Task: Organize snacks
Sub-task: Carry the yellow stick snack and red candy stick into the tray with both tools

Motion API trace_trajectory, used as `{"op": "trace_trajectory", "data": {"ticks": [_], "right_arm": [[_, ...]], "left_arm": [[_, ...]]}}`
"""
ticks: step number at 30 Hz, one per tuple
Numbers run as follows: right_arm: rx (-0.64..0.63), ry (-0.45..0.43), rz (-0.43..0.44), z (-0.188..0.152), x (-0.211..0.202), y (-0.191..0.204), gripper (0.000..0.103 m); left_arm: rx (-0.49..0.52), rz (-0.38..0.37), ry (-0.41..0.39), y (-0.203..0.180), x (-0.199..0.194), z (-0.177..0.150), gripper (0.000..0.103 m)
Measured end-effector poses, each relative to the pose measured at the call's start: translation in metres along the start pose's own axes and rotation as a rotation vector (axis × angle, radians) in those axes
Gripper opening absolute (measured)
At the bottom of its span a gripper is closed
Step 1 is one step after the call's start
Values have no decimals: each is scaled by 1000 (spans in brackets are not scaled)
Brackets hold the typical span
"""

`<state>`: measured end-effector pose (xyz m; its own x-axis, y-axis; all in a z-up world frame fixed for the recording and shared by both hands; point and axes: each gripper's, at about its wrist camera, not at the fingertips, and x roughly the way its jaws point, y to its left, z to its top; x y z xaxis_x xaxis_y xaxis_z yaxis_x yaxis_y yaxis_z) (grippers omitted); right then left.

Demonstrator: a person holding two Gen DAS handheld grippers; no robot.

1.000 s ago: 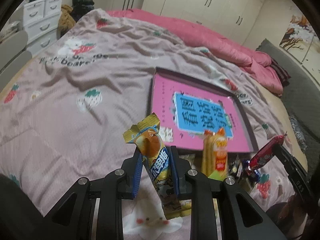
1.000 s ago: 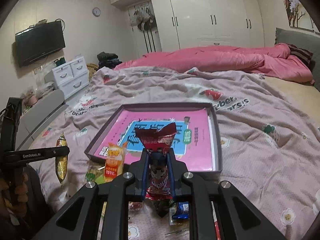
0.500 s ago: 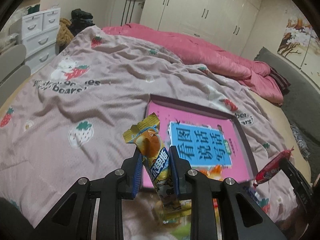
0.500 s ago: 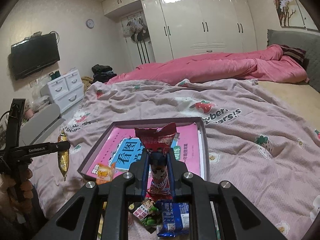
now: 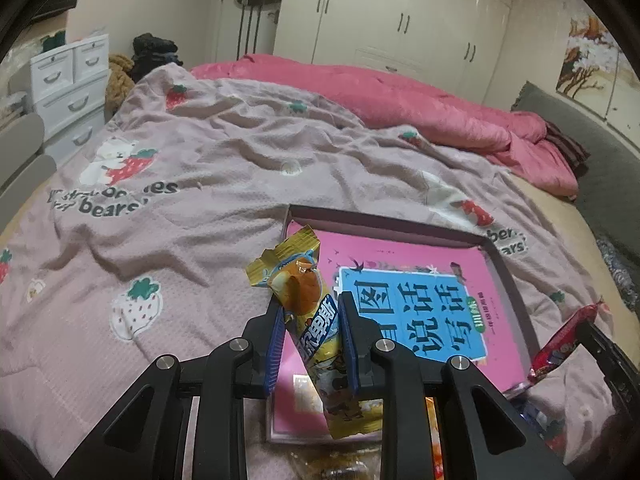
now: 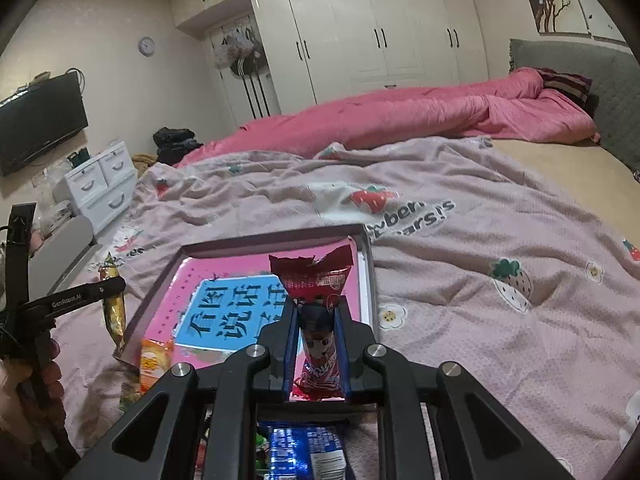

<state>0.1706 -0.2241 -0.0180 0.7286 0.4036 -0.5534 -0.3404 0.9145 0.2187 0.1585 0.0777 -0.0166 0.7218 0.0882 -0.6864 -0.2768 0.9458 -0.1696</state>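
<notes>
My left gripper is shut on a yellow snack packet and holds it above the near left corner of a shallow box lid with a pink and blue book inside. My right gripper is shut on a red snack packet, held above the lid's near right part. The red packet also shows in the left wrist view, and the yellow packet in the right wrist view. The lid lies on a pink strawberry bedspread.
Loose snacks lie on the bedspread by the lid's near edge: an orange packet and a blue packet. A pink duvet lies at the far side. White drawers stand left of the bed.
Both grippers have risen and moved forward over the box lid, each keeping its packet. The loose snack pile has dropped below and behind the fingers.
</notes>
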Motion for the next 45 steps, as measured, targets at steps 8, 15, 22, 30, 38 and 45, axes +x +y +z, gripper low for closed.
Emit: {"op": "trace_trajectory", "data": {"ticks": [8,15,22,30,38,45], "right_arm": [[-7,75,-25,-2,30,-5,17],[-31,103,-30,-1,47,-2,17],[-54,132,-35,-2,65,2,17],[-91,187,-28,-6,85,9,17],[-103,233,-25,-12,94,12,17],[-101,248,-27,-14,96,14,17]], "left_arm": [[24,13,52,-8,26,-8,26],[42,16,74,-13,39,-12,27],[44,23,90,-15,47,-13,27],[48,35,106,-14,55,-14,27],[58,42,120,-16,59,-17,27],[67,35,132,-17,61,-19,27]]}}
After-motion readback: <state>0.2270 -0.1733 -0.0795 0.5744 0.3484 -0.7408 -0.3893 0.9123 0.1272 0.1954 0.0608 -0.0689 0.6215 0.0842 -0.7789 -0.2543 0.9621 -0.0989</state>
